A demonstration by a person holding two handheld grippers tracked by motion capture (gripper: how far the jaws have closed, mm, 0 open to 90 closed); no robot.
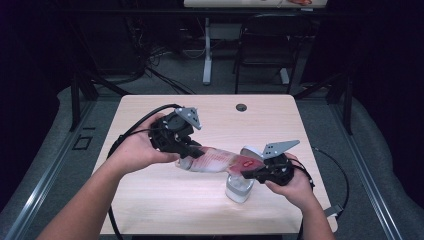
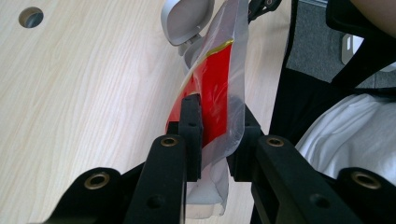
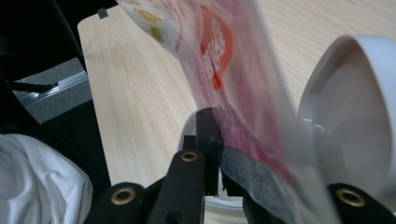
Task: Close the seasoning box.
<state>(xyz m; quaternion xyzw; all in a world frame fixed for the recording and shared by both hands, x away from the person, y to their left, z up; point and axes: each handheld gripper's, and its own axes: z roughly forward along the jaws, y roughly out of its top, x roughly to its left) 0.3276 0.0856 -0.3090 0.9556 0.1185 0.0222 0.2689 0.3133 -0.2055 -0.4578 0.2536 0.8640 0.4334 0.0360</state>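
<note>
Pale wood table (image 1: 165, 200) with cable hole (image 1: 241, 107) — grey floor, dark room

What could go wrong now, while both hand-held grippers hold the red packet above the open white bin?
1. The packet is stretched between the left hand-held gripper and the right hand-held gripper; pulling harder might tear it.
2. The small white bin stands near the table edge; a bump could tip it.

Pale wooden table (image 1: 165, 200)
A small white bin (image 1: 238, 190) with its lid open stands near the table's front right corner.
</note>
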